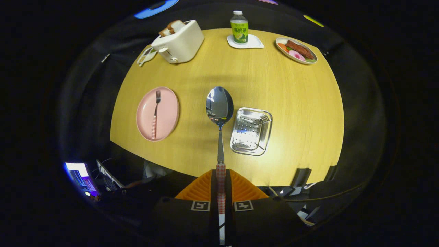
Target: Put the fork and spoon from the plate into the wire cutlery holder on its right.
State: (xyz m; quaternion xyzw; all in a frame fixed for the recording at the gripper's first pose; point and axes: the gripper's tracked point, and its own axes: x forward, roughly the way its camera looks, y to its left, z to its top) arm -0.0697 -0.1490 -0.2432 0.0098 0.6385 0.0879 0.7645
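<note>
With fingers (205,187) clamped on spoon (220,109) handle, shift right over holder (251,131), tip bowl down, lower gently, then release.

Mirror-polished metal spoon (219,108) between ribbed orange fingers (200,188); shiny perforated steel holder (251,131) ahead-right; matt wood-grain table (291,103).
</note>
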